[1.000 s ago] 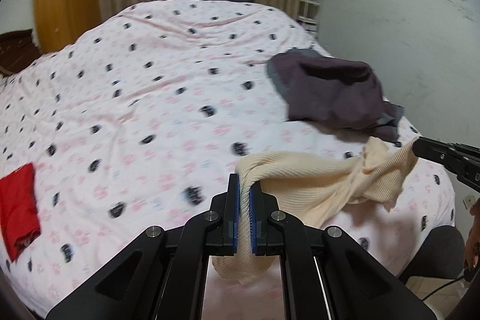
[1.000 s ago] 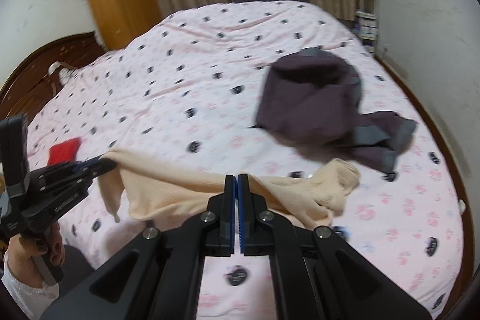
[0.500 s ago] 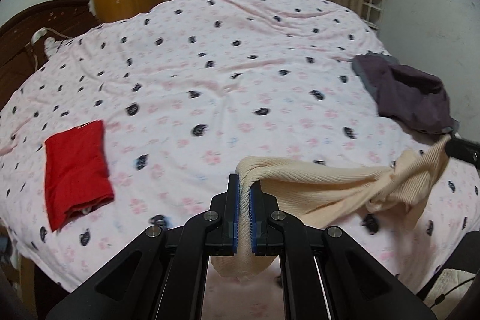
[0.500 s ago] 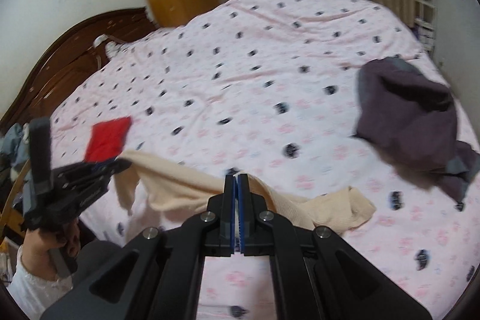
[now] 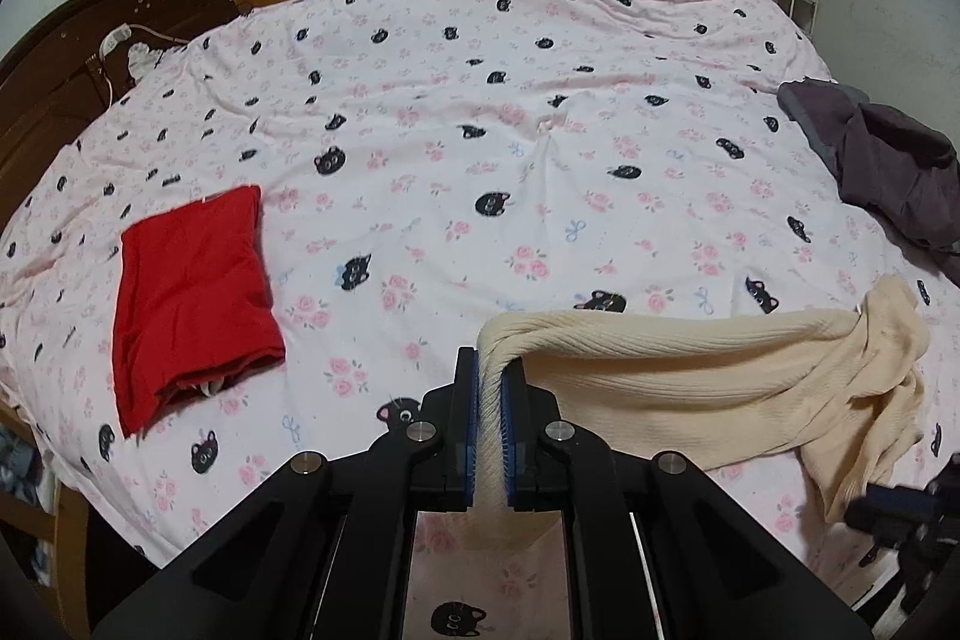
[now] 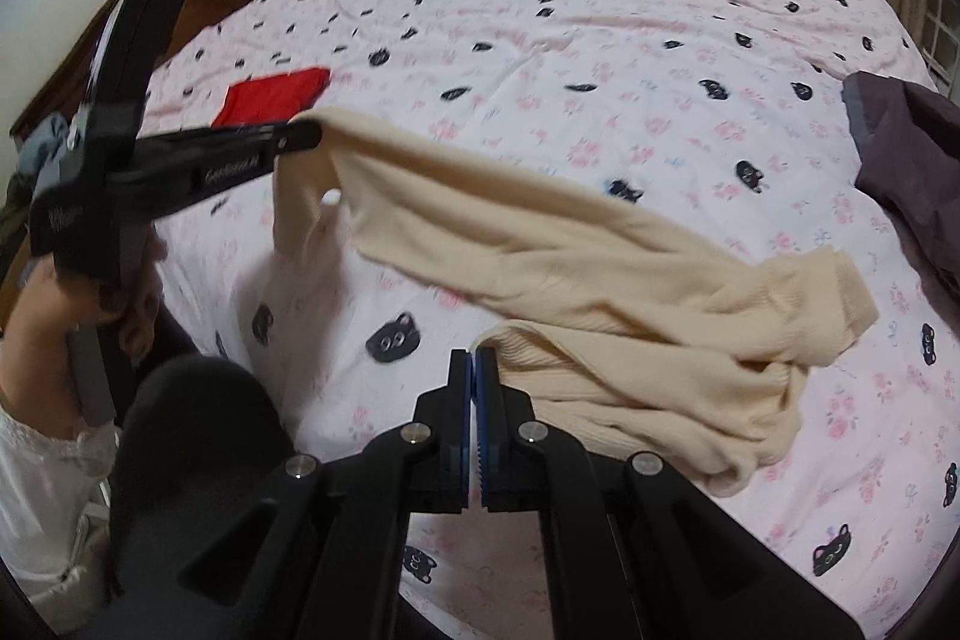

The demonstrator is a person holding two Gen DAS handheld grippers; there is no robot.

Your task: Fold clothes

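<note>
Grippers: left gripper (image 5: 492,388) at lower centre of its view is clamped on a bunched rope of the cream sweater (image 5: 690,370); right gripper (image 6: 475,388) has its jaws pressed together with the sweater's ribbed edge at their tips, apparently pinched.
Sweater: hangs stretched between the 2 grippers, low over the near edge of the bed (image 5: 480,112), a sleeve trailing at lower right of the left view.
Change: a second ago both views looked further right, with the dark garment (image 5: 888,172) mid-frame; now it sits at the right edge and the folded red garment (image 5: 192,298) is fully in view at centre left.
Meaning: sweater is likely being carried to open bedding to be laid flat; folding not yet begun.
Writing: white lettering on the left gripper's arm in the right view, too blurred to read.
Far: headboard (image 5: 54,88), wardrobe, curtains.
</note>
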